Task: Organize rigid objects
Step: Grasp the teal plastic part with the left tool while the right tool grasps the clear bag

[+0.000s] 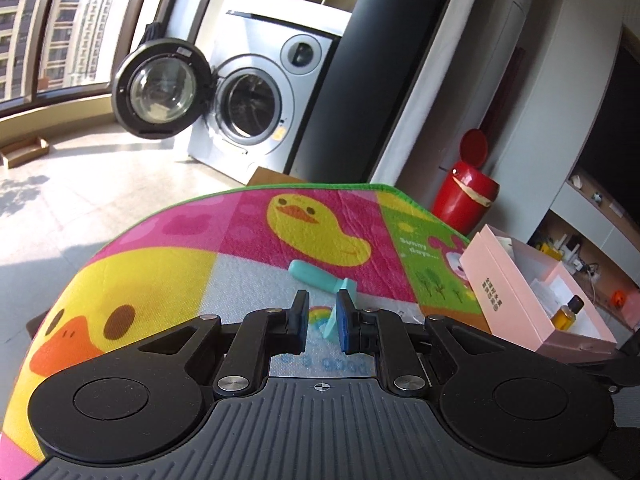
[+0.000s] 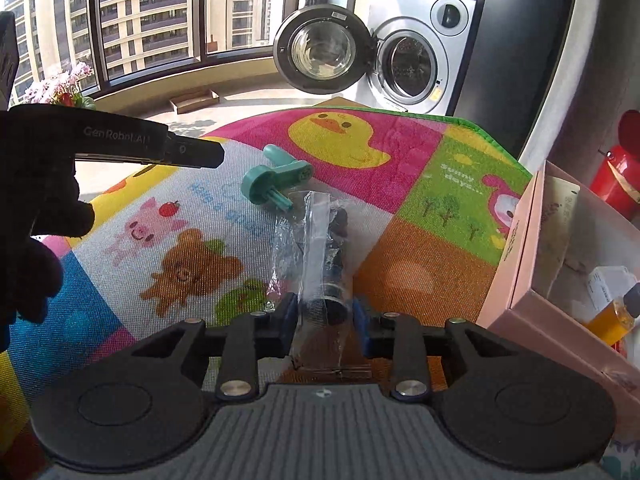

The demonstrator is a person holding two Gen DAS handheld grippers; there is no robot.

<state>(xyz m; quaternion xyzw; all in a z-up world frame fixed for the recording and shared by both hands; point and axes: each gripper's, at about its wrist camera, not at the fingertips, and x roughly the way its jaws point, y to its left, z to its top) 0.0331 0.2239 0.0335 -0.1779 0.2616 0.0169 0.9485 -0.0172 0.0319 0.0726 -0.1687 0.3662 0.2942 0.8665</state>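
A teal plastic crank handle (image 1: 320,276) lies on the colourful cartoon play mat (image 1: 160,264); it also shows in the right wrist view (image 2: 276,178). My left gripper (image 1: 322,322) is open just before the handle, with a teal part between its jaws. My right gripper (image 2: 325,322) has its jaws on both sides of a dark cylindrical object in a clear plastic bag (image 2: 326,256) that lies on the mat (image 2: 420,264). The left gripper (image 2: 192,152) shows at the left of the right wrist view.
An open pink box (image 1: 520,284) with a small amber bottle (image 1: 566,312) stands at the mat's right edge; it also shows in the right wrist view (image 2: 532,256). A red bin (image 1: 464,196) is behind it. A washing machine (image 1: 256,100) with its door open stands beyond the mat.
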